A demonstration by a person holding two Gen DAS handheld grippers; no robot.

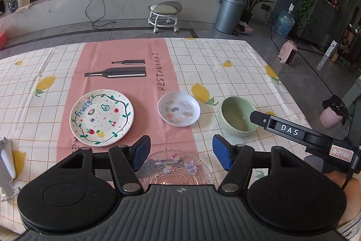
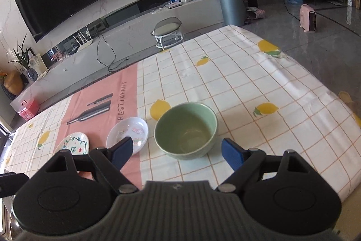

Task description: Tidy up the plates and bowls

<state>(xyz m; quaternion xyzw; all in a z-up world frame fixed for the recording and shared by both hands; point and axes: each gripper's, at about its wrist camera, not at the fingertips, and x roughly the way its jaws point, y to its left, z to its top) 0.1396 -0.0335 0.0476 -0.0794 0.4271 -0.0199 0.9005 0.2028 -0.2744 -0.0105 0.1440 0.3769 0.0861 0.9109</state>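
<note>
A painted "Fruity" plate (image 1: 102, 117) lies on the pink mat, with a small white dish (image 1: 179, 108) to its right and a green bowl (image 1: 238, 119) further right. A clear glass plate (image 1: 178, 169) lies nearest, below my left gripper (image 1: 181, 154), which is open and empty above it. My right gripper (image 2: 177, 151) is open and empty, just short of the green bowl (image 2: 186, 130); its finger reaches over the bowl in the left wrist view (image 1: 291, 130). The white dish (image 2: 127, 134) and painted plate (image 2: 73, 143) lie to the bowl's left.
A pink placemat (image 1: 126, 73) lies on the lemon-print tablecloth (image 1: 225, 73). A metal object (image 1: 5, 166) sits at the near left table edge. The table's right edge (image 2: 315, 73) drops to the floor.
</note>
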